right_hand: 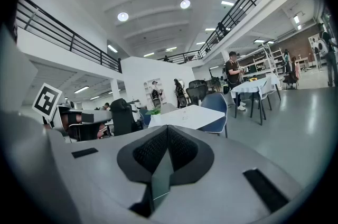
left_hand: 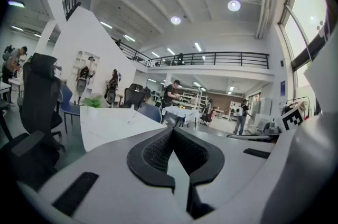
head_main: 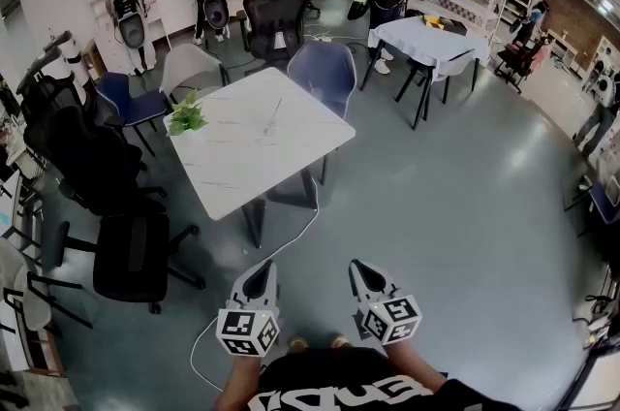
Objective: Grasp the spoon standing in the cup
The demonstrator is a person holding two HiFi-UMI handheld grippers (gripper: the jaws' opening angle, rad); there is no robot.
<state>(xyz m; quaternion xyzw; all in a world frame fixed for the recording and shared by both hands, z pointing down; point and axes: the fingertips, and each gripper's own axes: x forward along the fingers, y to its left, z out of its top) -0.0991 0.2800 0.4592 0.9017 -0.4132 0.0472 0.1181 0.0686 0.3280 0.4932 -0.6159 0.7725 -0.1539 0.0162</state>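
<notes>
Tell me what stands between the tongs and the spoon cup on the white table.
Nothing visible does. Only floor and a thin cable lie between the left tongs, the right tongs and the table; the cup stands on open tabletop.

Small clear object [head_main: 272, 119] on white marble-top table [head_main: 242, 162], well ahead of both jaw pairs, is too small to be identified. Person's forearms [head_main: 235, 392] are cut off by the bottom edge.

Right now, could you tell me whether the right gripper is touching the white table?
Apart. The head view shows grey floor between the right gripper and the white table.
</notes>
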